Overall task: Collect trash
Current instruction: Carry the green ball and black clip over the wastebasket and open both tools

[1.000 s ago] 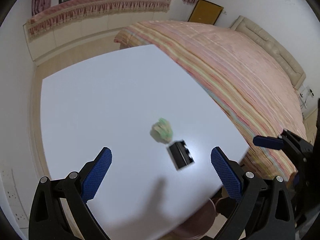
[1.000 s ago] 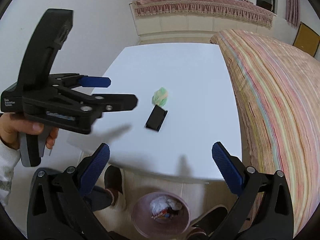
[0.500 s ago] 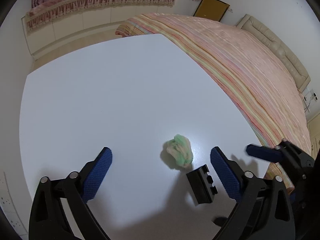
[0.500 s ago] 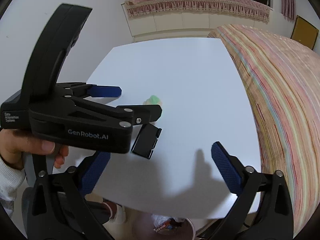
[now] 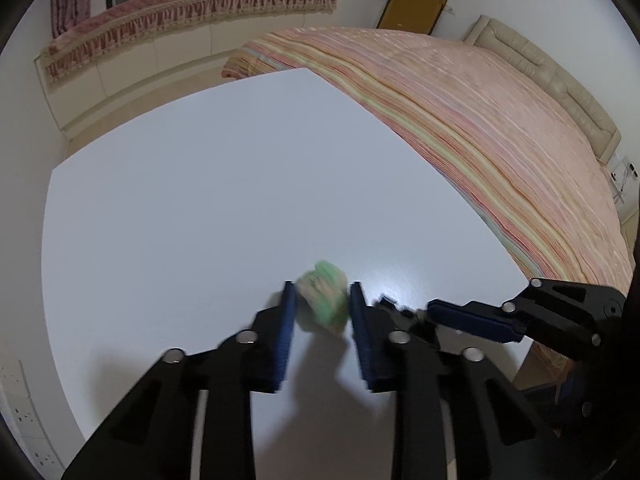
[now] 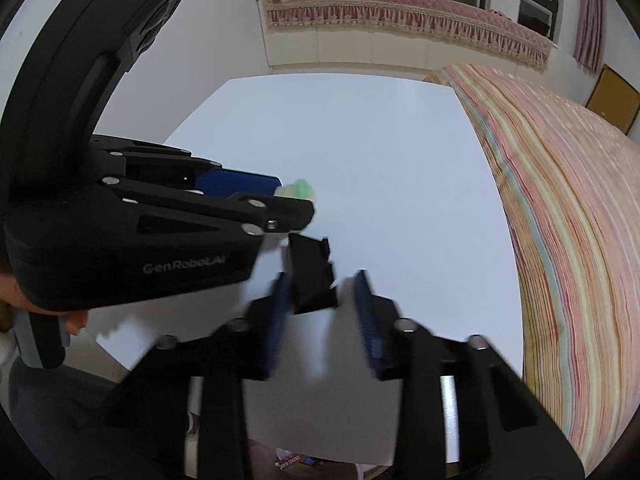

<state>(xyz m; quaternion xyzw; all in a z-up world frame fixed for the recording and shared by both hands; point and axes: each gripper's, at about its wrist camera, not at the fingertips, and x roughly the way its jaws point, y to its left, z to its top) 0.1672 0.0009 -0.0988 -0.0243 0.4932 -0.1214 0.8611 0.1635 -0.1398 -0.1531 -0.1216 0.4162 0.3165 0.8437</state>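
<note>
A crumpled green and cream paper ball [image 5: 325, 301] lies on the white table [image 5: 200, 208]. My left gripper [image 5: 322, 312] has closed in around it, its blue pads touching or nearly touching both sides. The ball also peeks out past the left gripper in the right wrist view [image 6: 299, 190]. A small black plastic block [image 6: 312, 276] lies on the table nearer the front edge. My right gripper [image 6: 322, 292] has narrowed around the block; the left pad touches it and a gap shows on the right side. The right gripper also shows in the left wrist view [image 5: 476, 320].
A bed with a striped pink cover [image 5: 500, 128] runs along the table's right side. A cabinet with a pink fringed cover [image 5: 180, 12] stands by the far wall. A trash bin's contents [image 6: 294, 460] show under the table's front edge.
Both grippers moved forward and down to the table and narrowed from wide open, the left around the paper ball, the right around the black block.
</note>
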